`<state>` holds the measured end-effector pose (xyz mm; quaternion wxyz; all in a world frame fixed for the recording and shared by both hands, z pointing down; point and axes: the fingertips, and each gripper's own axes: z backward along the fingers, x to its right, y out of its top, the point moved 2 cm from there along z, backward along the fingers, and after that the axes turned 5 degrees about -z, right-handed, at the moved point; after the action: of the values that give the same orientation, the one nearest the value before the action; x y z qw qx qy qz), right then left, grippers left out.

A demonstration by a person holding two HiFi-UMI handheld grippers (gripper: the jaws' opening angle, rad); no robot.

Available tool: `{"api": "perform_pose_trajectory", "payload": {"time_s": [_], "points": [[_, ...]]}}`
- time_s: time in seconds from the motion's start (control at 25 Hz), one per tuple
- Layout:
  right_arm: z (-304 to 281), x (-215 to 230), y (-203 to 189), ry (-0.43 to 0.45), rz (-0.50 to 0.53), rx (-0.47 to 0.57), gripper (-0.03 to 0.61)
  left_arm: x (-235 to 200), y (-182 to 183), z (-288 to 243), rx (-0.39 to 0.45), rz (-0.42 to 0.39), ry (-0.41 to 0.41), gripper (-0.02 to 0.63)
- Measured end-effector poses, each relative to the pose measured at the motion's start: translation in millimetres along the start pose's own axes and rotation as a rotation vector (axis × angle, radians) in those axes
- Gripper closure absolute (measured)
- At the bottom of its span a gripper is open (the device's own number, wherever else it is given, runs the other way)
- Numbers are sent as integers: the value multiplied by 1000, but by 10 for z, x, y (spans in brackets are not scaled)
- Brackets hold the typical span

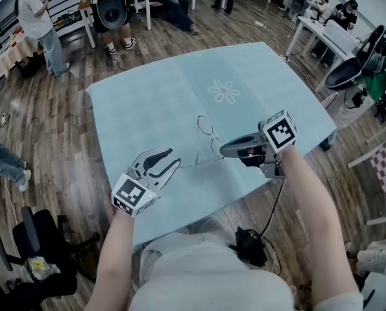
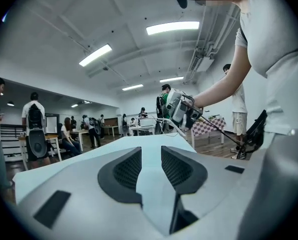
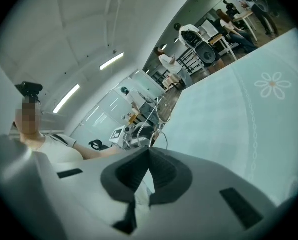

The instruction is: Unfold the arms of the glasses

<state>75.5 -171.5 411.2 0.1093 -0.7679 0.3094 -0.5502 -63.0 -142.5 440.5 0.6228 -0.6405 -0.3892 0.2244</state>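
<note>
Thin wire-framed glasses (image 1: 204,129) sit near the middle of the light blue tablecloth (image 1: 147,102), one arm trailing toward the front left. My right gripper (image 1: 223,150) comes in from the right and is shut on the frame's near end. In the right gripper view the wire (image 3: 160,133) rises just past the closed jaw tips (image 3: 149,150). My left gripper (image 1: 173,158) is a little left of the glasses, open, with nothing between its jaws (image 2: 151,151). The left gripper view shows the right gripper (image 2: 181,109) across the table holding the wire (image 2: 178,129).
A flower print (image 1: 224,91) marks the cloth beyond the glasses. The table's front edge lies close behind both grippers. Several people, a speaker on a stand (image 1: 111,8), white tables and chairs ring the table on a wooden floor. A black cable bundle (image 1: 248,245) lies by the person's feet.
</note>
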Motion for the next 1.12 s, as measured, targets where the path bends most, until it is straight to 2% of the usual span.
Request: {"api": "perform_pose_trajectory", "payload": {"time_s": [0.16,0.32,0.44,0.6,0.88,1.12], "points": [[-46,31,-152,-76,109,-140,572,17,-50,3,-44,30,-87,485],[-87,162,-274,-187,184,-252,572,25,20,-50,-39,115,-122,485],[-124,232,-289,-230,194,-271,572,91,62,-121,-63,168,-158,443],[-145,260,-263,-246,192,-266,572,200,32,-241,-139,220,-184,391],[-139,263,-266,-245,186,-260,572,248,0,-394,-179,364,-138,362],[-161,248,-280,-238,191,-264,572,229,-105,-451,-246,397,-76,362]]}}
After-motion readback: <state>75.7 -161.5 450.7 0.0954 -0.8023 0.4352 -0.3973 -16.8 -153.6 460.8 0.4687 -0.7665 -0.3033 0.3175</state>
